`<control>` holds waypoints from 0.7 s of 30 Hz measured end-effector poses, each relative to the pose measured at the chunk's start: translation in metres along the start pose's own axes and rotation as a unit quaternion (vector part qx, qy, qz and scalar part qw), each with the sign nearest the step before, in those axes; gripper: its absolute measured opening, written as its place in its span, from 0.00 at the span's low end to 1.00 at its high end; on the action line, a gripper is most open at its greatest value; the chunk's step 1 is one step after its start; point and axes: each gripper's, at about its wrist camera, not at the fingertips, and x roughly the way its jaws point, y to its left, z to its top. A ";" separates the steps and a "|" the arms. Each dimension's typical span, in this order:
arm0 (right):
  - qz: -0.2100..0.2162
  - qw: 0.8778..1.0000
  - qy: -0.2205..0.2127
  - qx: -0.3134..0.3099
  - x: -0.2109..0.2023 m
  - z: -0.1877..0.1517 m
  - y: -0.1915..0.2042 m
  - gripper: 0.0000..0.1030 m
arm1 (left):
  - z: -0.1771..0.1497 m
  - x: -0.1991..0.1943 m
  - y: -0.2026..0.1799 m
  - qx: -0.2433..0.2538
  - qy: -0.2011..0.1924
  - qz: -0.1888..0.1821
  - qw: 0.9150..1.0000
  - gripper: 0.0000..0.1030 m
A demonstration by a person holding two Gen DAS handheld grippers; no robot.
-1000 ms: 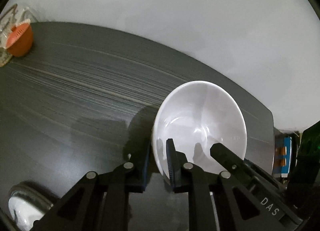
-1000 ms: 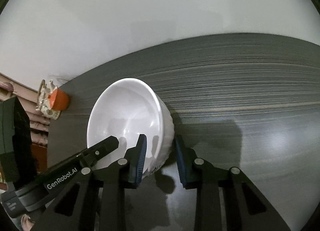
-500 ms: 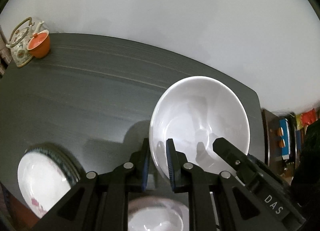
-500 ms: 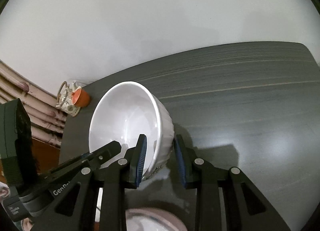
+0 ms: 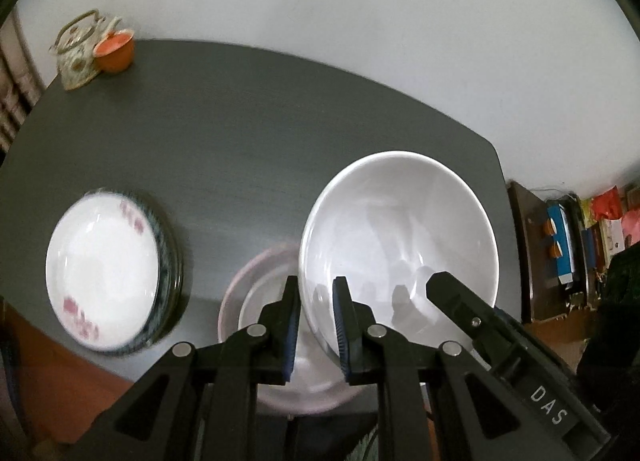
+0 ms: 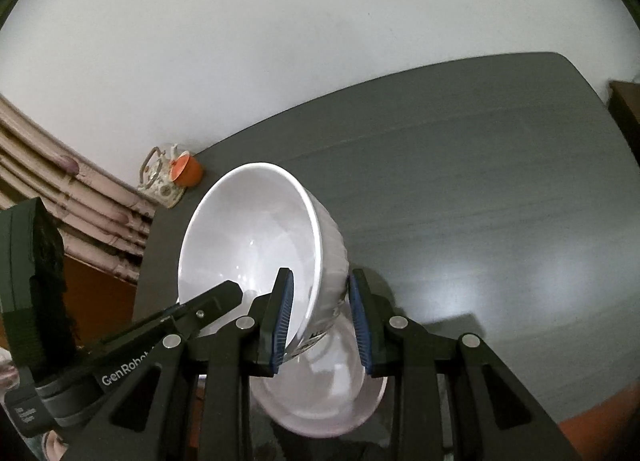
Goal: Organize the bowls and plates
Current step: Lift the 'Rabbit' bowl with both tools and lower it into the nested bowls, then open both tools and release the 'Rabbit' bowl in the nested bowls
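A large white bowl (image 5: 400, 237) is held in the air between both grippers. My left gripper (image 5: 316, 325) is shut on its left rim; my right gripper (image 6: 322, 317) is shut on its right rim and ribbed wall (image 6: 328, 261). The bowl tilts over a second, pink-rimmed bowl (image 5: 260, 293) that stands on the dark table near its front edge, also seen in the right wrist view (image 6: 332, 393). A stack of plates (image 5: 104, 273), white with red flowers on top, lies at the table's front left.
The dark grey table (image 5: 248, 121) stands against a white wall. A patterned teapot (image 5: 78, 51) and an orange cup (image 5: 114, 51) stand at its far left corner. Shelves with boxes (image 5: 568, 237) are beyond the right edge.
Both grippers have lifted the white bowl up and pulled it back toward the front edge. The pink-rimmed bowl and the plate stack have come into view below.
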 end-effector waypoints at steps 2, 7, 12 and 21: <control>-0.001 1.000 0.000 0.002 -0.003 -0.015 0.002 0.26 | -0.014 -0.003 0.006 -0.002 0.000 0.003 1.000 0.16; -0.011 1.000 0.007 -0.004 0.003 -0.039 0.013 0.26 | -0.036 -0.002 0.019 -0.014 0.011 0.003 1.000 0.16; -0.008 1.000 0.026 0.006 0.009 -0.057 0.009 0.26 | -0.044 0.002 0.037 -0.025 0.022 0.002 0.999 0.16; -0.010 0.999 0.043 0.014 0.027 -0.068 0.011 0.28 | -0.043 0.018 0.045 -0.032 0.030 0.015 0.999 0.16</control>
